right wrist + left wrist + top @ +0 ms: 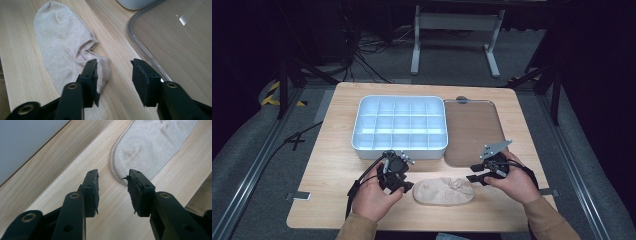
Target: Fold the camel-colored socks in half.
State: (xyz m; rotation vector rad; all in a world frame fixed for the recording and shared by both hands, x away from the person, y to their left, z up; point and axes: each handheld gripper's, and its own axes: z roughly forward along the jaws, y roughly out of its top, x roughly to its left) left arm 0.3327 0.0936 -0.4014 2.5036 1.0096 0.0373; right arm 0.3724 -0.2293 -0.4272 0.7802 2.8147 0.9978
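Sock (443, 190), beige and a little crumpled, lies flat on the wooden bench (337, 150) near its near edge, between the two hands. Its rounded toe end points left and its bunched cuff end points right.

On the left, the left gripper (408, 186) sits just beside the toe end. In the left gripper view its black jaws stand apart with bare wood between them, and the sock's (152, 142) rounded tip lies just beyond the jaw tips; nothing is held.

On the right, the right gripper (472, 177) is close to the cuff end, with a grey three-cornered plate on top. In the right gripper view its jaws are also parted, with bare bench between the pads. The left-hand jaw in that view overlaps the sock's (62, 42) cuff edge, but whether it touches the cloth cannot be told; the pads do not press on it.

Farther back on the bench stands a white tray (362, 117) divided into many small compartments. Just to its right lies a clear lid (472, 130), flat on the wood, with its near left corner showing in the right gripper view (175, 37), close beside the right-hand jaw.
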